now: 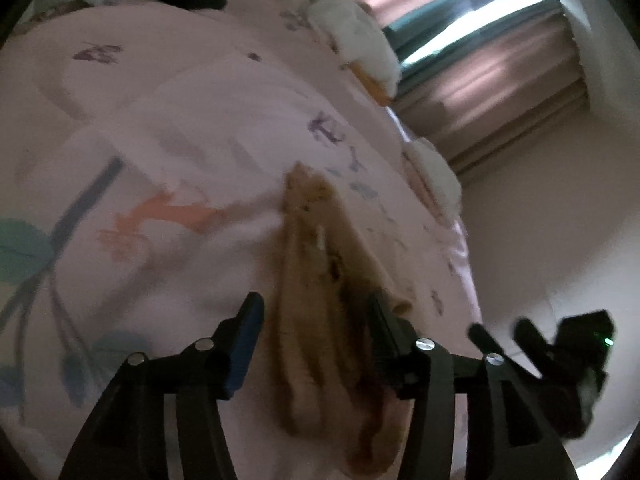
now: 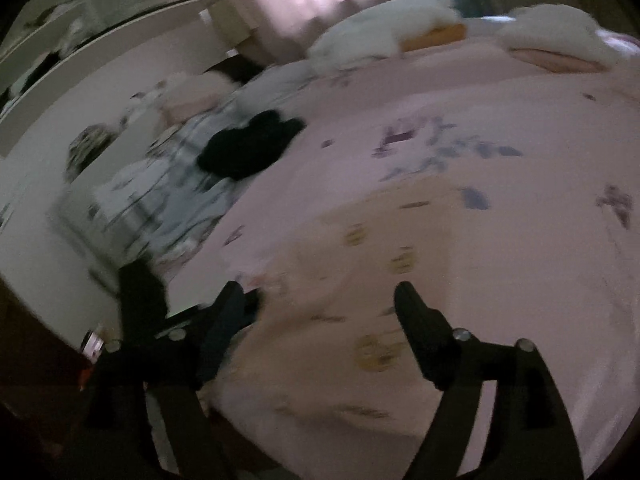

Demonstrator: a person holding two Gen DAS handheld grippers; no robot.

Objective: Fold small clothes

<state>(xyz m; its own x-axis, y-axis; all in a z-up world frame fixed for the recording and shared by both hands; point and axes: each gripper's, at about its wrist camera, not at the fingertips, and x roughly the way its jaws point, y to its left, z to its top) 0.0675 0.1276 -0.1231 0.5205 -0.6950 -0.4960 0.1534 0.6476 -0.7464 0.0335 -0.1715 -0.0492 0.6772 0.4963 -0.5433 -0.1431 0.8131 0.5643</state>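
On pink bedspread (image 1: 180, 128): tan garment (image 1: 316, 264) lies between spread fingers of left gripper (image 1: 316, 312), ungripped; right gripper (image 2: 320, 292) wide, empty; black clothes (image 2: 248, 148) far side.

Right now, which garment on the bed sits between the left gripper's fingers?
The tan garment, bunched lengthwise between the open left gripper. The black garment lies far off, untouched.

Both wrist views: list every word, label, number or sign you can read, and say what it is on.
None can be read.
Bedsheet: floral print only, no lettering.
Tan garment between the left tool's fingers: darker marks, too blurred to read.
Pale printed cloth by the right tool: yellowish motifs, blurred.
Black clothing: no visible text.
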